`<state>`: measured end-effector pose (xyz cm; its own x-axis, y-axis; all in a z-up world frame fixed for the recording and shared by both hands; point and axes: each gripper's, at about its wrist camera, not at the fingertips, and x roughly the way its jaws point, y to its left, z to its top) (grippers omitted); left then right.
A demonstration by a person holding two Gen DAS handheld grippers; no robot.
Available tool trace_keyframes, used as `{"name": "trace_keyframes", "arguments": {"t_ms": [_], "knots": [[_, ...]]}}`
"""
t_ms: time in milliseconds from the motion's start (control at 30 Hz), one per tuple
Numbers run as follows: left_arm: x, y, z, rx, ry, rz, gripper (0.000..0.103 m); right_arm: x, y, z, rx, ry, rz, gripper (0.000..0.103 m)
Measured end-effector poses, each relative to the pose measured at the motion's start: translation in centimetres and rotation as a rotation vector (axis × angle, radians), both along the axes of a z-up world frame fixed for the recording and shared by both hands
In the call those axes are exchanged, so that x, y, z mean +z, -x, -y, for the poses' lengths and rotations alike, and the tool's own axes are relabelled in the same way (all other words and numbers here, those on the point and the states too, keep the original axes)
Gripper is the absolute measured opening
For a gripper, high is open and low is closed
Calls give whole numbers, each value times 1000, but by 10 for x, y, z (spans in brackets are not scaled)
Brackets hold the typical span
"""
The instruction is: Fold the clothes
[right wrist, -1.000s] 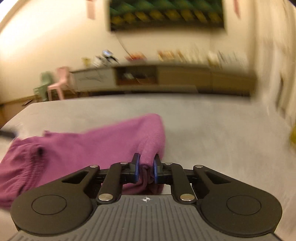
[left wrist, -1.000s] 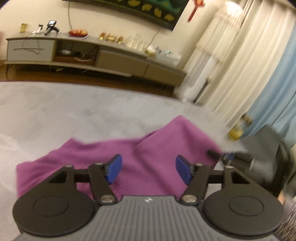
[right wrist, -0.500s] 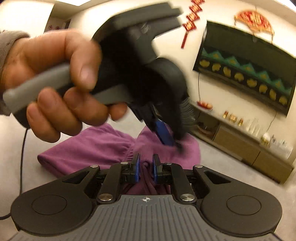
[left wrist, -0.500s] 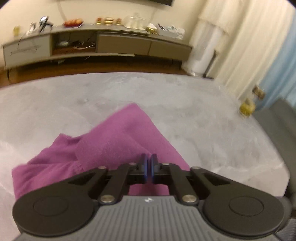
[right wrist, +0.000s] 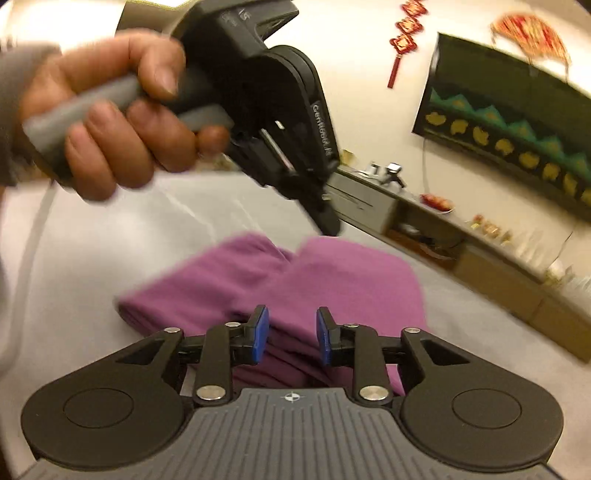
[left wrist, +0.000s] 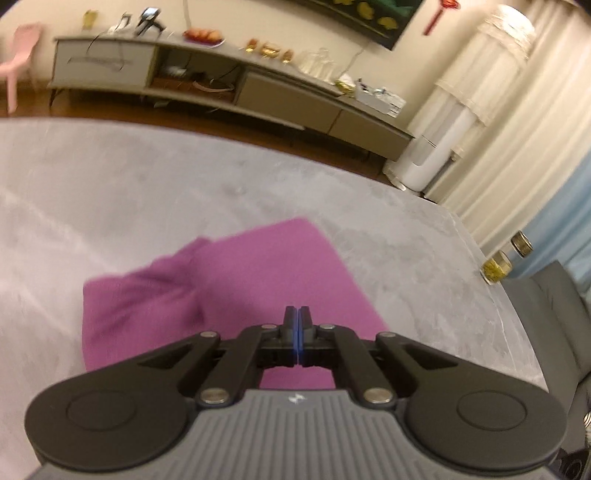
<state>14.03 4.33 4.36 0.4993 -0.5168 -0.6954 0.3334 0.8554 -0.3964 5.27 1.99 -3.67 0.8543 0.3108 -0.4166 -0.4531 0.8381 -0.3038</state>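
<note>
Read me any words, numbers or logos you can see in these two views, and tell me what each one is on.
"15" or similar: blurred print on the top of the left gripper, right wrist view; not certain.
Vertical white lettering on that gripper's round side: blurred, starts like "Gen", rest unreadable.
Small white logo marks on the grey bodies of both grippers: symbols, no letters.
Red hanging ornament on the wall: characters too blurred.
Nothing else readable.
</note>
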Motion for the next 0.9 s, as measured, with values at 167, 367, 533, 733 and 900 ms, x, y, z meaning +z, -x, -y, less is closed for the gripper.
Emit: {"name": "trace_keyframes", "arguments": {"t_ms": [167,367,533,733,900], "knots": [[-12,16,-25,127,8,0,74,-24,10,-15,-4,122,34,65],[-40,1,-3,56,-50,-72,19,-23,15,-11,-7,63,8,63],[-14,-9,-1,36,41,-9,9,-13,45,-4,98,-23,51,56],[28,5,-42,72,162,55,9,-23,43,-16,155,-87,-56,53],[25,30,-83,152,158,64,9,-39,12,-11,-64,-112,-230,39]]}}
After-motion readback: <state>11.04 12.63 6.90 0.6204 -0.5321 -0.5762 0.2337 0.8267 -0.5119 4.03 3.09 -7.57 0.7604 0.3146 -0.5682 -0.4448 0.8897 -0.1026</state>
